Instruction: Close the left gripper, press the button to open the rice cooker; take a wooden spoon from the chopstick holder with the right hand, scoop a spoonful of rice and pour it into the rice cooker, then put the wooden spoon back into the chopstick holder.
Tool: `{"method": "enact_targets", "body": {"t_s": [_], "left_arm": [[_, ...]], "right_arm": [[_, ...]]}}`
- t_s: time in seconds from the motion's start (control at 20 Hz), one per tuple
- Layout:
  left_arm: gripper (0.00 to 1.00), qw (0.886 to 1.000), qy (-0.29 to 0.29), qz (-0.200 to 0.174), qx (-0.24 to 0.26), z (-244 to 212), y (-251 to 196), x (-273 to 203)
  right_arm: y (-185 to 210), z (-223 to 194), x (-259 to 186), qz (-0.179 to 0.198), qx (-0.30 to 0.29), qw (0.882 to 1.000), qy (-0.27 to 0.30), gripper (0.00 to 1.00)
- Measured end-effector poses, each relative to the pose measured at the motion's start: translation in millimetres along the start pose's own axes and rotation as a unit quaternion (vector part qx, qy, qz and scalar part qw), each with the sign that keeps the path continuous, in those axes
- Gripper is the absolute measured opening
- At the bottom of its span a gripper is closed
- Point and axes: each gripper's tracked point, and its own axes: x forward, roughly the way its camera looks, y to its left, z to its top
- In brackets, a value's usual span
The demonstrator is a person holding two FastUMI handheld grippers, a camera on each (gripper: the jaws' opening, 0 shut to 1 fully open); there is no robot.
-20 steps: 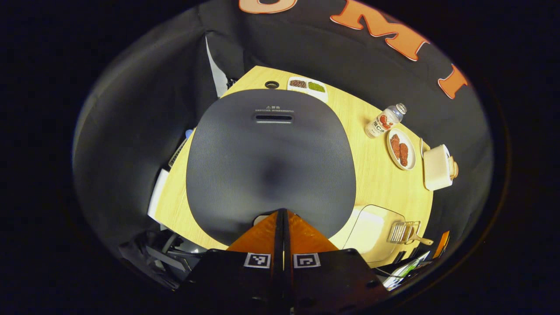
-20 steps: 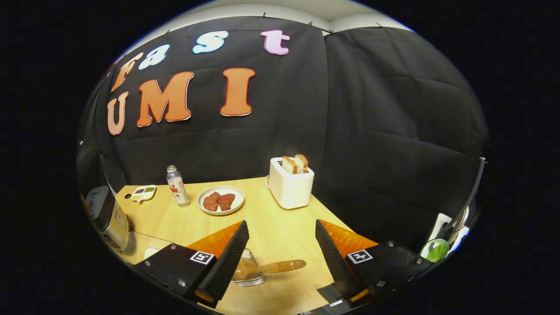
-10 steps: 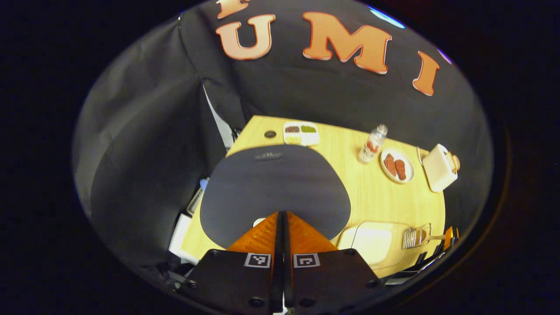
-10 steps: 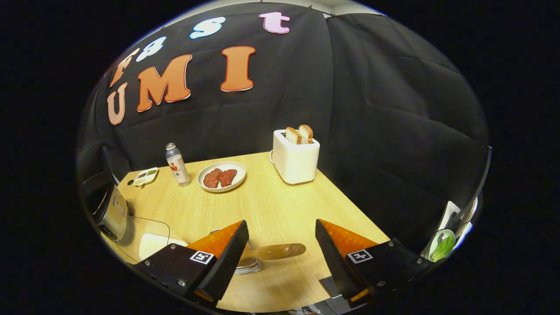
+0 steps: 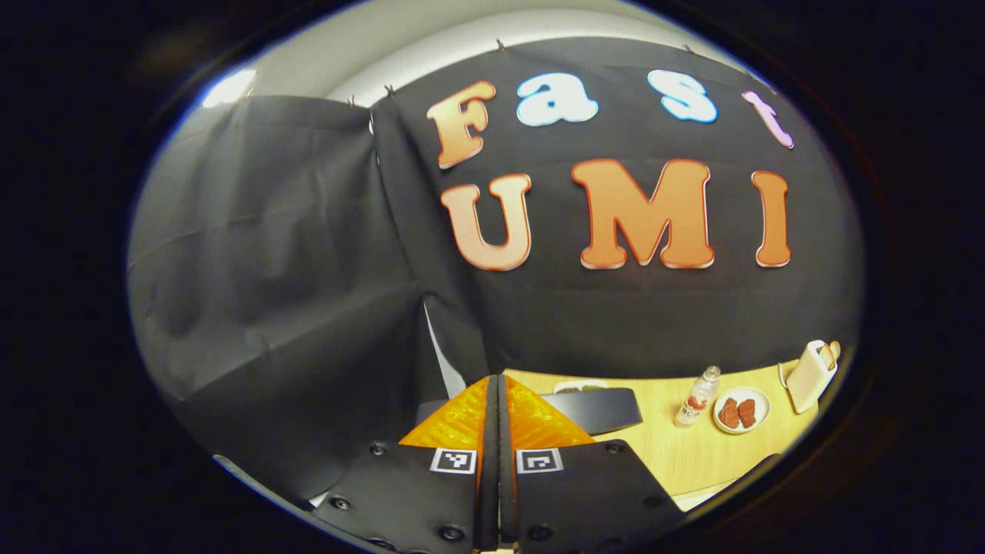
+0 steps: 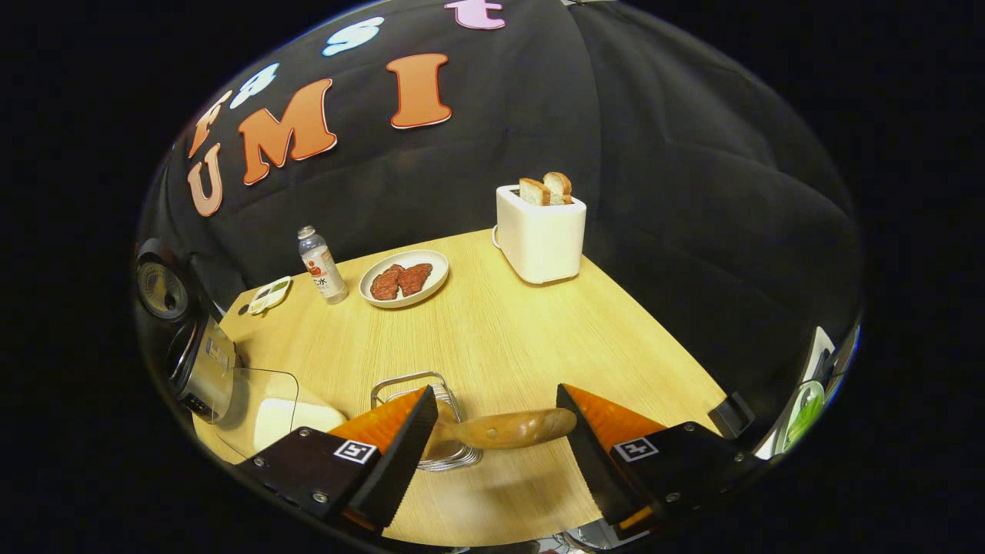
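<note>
Wooden spoon [image 6: 504,428] btwn right gripper's [image 6: 496,423] wide-open jaws, unclamped; left gripper [image 5: 497,400] closed.

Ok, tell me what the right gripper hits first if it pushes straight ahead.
Most likely the wooden spoon: its handle lies across the gap of the open right gripper, sticking out of the chopstick holder. Depth is unclear; it might pass just above and meet the table instead.
</note>
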Motion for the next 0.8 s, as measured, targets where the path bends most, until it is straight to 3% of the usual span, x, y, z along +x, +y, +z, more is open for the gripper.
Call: {"method": "enact_targets", "body": {"t_s": [0.25,0.35,0.45,0.55,0.75,0.8], "left_arm": [[0.11,0.999,-0.034,-0.001,-0.018,4.9,-1.8,-55.8],[0.07,0.999,-0.029,-0.007,-0.031,0.8,-4.5,-63.2],[0.28,0.999,-0.022,-0.008,-0.03,-8.0,-5.9,-74.1],[0.49,0.999,-0.026,-0.008,-0.028,-15.2,-7.8,-83.9],[0.83,0.999,-0.029,-0.011,-0.02,-26.1,-17.4,-95.1],[0.85,0.999,-0.025,-0.012,-0.017,-28.6,-19.0,-96.9]], "right_arm": [[4.6,-13.8,12.8,0.018,0.043,0.999,0.013,0.9],[11.3,-17.0,18.3,0.031,0.065,0.997,0.017,0.84],[19.1,-13.7,22.0,0.045,0.078,0.996,0.011,0.69],[24.6,-5.1,26.6,0.051,0.077,0.996,0.0,0.48],[44.5,9.5,31.4,0.089,0.083,0.993,-0.002,0.24],[46.4,11.7,34.2,0.091,0.081,0.993,-0.001,0.22]]}}
